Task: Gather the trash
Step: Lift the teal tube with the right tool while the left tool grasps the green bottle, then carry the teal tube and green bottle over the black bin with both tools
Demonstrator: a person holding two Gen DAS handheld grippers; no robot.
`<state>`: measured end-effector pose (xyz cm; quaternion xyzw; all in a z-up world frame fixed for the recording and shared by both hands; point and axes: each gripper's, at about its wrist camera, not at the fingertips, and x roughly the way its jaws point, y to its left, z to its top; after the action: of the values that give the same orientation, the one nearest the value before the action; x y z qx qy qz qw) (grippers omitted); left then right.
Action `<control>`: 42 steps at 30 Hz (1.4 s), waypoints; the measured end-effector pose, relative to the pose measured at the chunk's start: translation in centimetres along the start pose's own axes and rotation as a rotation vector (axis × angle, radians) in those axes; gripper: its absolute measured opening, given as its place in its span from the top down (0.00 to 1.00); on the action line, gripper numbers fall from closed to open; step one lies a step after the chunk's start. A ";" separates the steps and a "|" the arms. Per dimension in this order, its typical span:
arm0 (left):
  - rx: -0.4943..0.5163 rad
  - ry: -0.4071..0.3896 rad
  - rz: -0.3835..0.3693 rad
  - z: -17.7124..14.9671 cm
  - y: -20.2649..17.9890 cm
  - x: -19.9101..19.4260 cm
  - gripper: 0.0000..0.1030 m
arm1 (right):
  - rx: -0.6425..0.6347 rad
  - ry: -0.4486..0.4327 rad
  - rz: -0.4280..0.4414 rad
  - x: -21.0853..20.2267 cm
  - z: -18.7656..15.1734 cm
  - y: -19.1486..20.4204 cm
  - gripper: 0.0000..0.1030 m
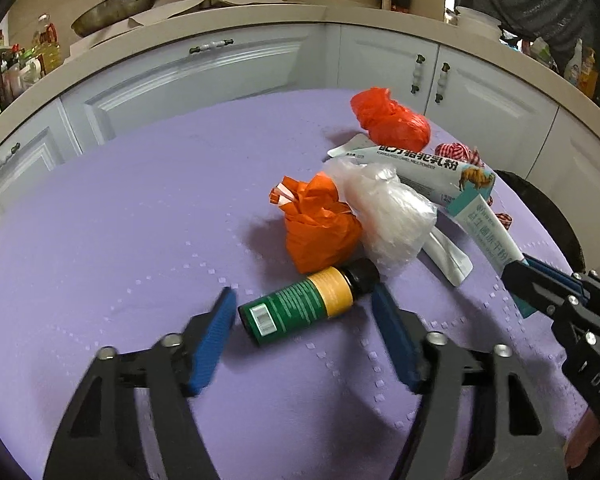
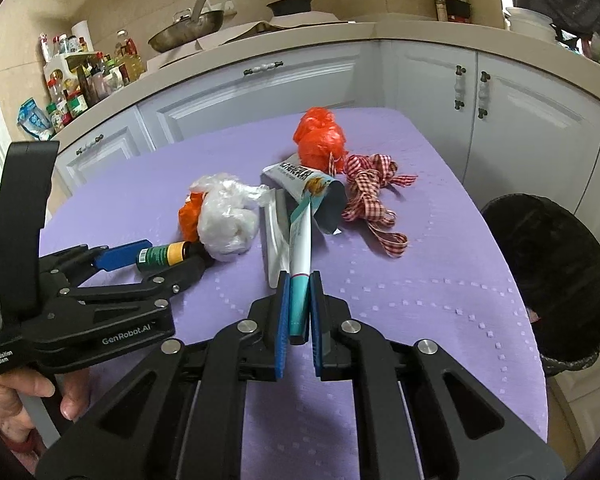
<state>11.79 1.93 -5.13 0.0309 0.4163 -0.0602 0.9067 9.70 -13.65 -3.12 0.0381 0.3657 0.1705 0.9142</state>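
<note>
A green bottle (image 1: 300,308) with a yellow band and black cap lies on the purple table cover (image 1: 120,240). My left gripper (image 1: 304,296) is open and straddles the bottle lengthwise, one pad by its base, the other by its cap. My right gripper (image 2: 300,276) is shut on the end of a white-and-teal stick packet (image 2: 300,248), whose far end still reaches into the pile. In that pile lie crumpled orange paper (image 1: 320,228), a clear plastic bag (image 1: 388,208), a red plastic bag (image 1: 388,120), a milk-powder packet (image 1: 420,168), a silvery sachet (image 2: 274,236) and a red-checked ribbon (image 2: 372,196).
A bin lined with a black bag (image 2: 556,280) stands off the table's right edge. White cabinets (image 2: 300,84) and a cluttered counter curve behind the table. A hand (image 2: 28,400) holds the left gripper's handle at the lower left of the right wrist view.
</note>
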 end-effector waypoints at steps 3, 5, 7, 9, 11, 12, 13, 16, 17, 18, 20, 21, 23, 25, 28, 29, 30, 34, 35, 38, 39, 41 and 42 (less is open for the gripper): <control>0.024 0.009 0.001 -0.3 -0.6 0.0 0.46 | 0.011 -0.003 0.005 -0.1 0.0 -0.5 0.91; 0.045 0.004 -0.001 -0.5 -1.1 -0.4 0.46 | 0.015 -0.007 0.005 -0.3 -0.1 -0.7 0.91; 0.060 -0.003 0.002 -0.7 -1.4 -0.7 0.46 | 0.017 -0.013 0.007 -0.5 -0.1 -0.9 0.91; 0.074 -0.014 0.005 -0.8 -1.7 -1.0 0.46 | 0.017 -0.018 0.008 -0.7 -0.2 -1.1 0.91; 0.086 -0.027 0.003 -0.9 -2.0 -1.4 0.46 | 0.018 -0.022 0.009 -0.8 -0.3 -1.2 0.91; 0.092 -0.035 0.004 -1.0 -2.2 -1.6 0.46 | 0.017 -0.024 0.009 -0.9 -0.3 -1.2 0.91; 0.095 -0.041 0.005 -1.0 -2.2 -1.7 0.46 | 0.016 -0.027 0.008 -1.0 -0.3 -1.3 0.91; 0.097 -0.062 0.005 -1.3 -2.4 -2.4 0.46 | 0.017 -0.033 0.007 -1.2 -0.4 -1.4 0.91; 0.094 -0.070 0.005 -1.5 -2.4 -2.6 0.46 | 0.017 -0.034 0.007 -1.3 -0.5 -1.4 0.91; 0.089 -0.078 0.001 -1.7 -2.5 -2.9 0.46 | 0.017 -0.037 0.006 -1.4 -0.5 -1.5 0.91; 0.077 -0.086 0.000 -2.0 -2.5 -3.3 0.46 | 0.018 -0.041 0.004 -1.6 -0.6 -1.6 0.91; 0.076 -0.087 0.002 -2.2 -2.5 -3.3 0.46 | 0.019 -0.043 0.004 -1.7 -0.6 -1.6 0.91; 0.072 -0.088 0.009 -2.3 -2.6 -3.3 0.46 | 0.022 -0.051 0.001 -1.9 -0.6 -1.8 0.91; 0.056 -0.086 0.015 -2.4 -2.5 -3.2 0.46 | 0.024 -0.060 0.000 -2.2 -0.6 -1.9 0.91; 0.033 -0.099 0.029 -2.4 -2.4 -3.6 0.46 | 0.021 -0.071 -0.007 -2.6 -0.5 -2.1 0.91; 0.028 -0.108 0.036 -2.3 -2.4 -3.8 0.46 | 0.020 -0.074 -0.009 -2.7 -0.5 -2.1 0.91; 0.021 -0.122 0.045 -2.1 -2.3 -4.1 0.46 | 0.019 -0.079 -0.014 -2.9 -0.5 -2.2 0.91; 0.002 -0.158 0.060 -1.7 -2.3 -5.0 0.46 | 0.021 -0.097 -0.030 -3.5 -0.5 -2.6 0.91; -0.001 -0.164 0.062 -1.6 -2.4 -5.2 0.46 | 0.022 -0.101 -0.034 -3.7 -0.5 -2.8 0.91; -0.012 -0.184 0.069 -1.3 -2.6 -5.7 0.46 | 0.029 -0.115 -0.047 -4.2 -0.3 -3.5 0.91; -0.015 -0.190 0.070 -1.2 -2.8 -5.8 0.46 | 0.032 -0.121 -0.055 -4.4 -0.2 -3.8 0.91; -0.014 -0.195 0.069 -1.0 -3.1 -6.0 0.46 | 0.037 -0.129 -0.066 -4.8 -0.2 -4.3 0.91; -0.013 -0.199 0.072 -0.9 -3.4 -6.1 0.46 | 0.039 -0.133 -0.071 -4.9 -0.2 -4.6 0.91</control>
<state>6.75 -0.82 -1.11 0.0338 0.3231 -0.0278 0.9454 7.53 -19.63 -0.91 0.0543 0.3084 0.1278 0.9411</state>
